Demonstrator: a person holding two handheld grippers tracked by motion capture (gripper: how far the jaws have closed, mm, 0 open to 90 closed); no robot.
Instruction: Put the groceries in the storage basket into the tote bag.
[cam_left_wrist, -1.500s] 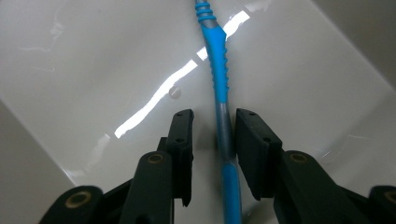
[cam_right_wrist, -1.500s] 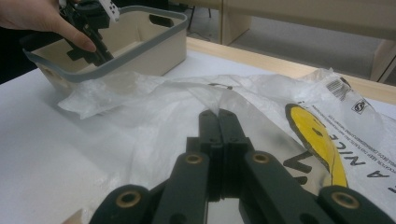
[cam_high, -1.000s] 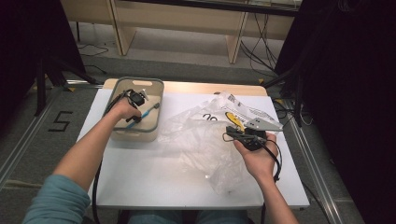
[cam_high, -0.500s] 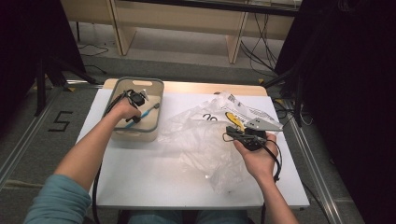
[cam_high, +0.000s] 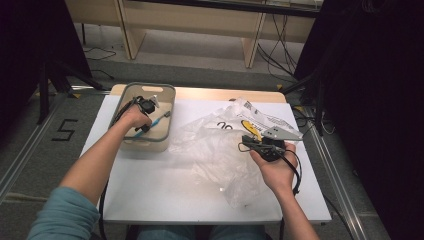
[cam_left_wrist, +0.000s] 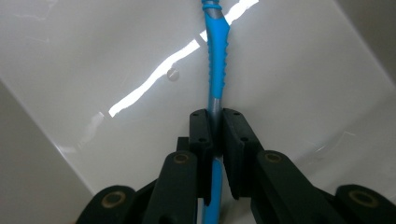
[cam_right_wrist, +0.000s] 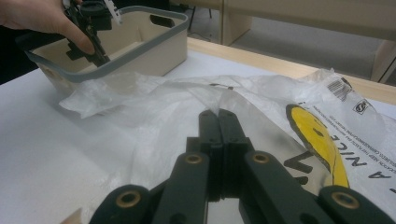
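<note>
The left hand-held gripper (cam_left_wrist: 214, 135) has just been closing its jaws and now pinches the grey shaft of a blue-handled toothbrush (cam_left_wrist: 217, 65) between its pads. The toothbrush lies inside a beige plastic bin with a grey rim (cam_high: 167, 117), at about ten o'clock on the white table (cam_high: 165, 192). The right hand-held gripper (cam_right_wrist: 218, 122), at three o'clock, has its jaws pressed fully together on a fold of a crumpled clear plastic bag printed with a yellow smiley (cam_high: 215, 150), spread over the table's centre.
</note>
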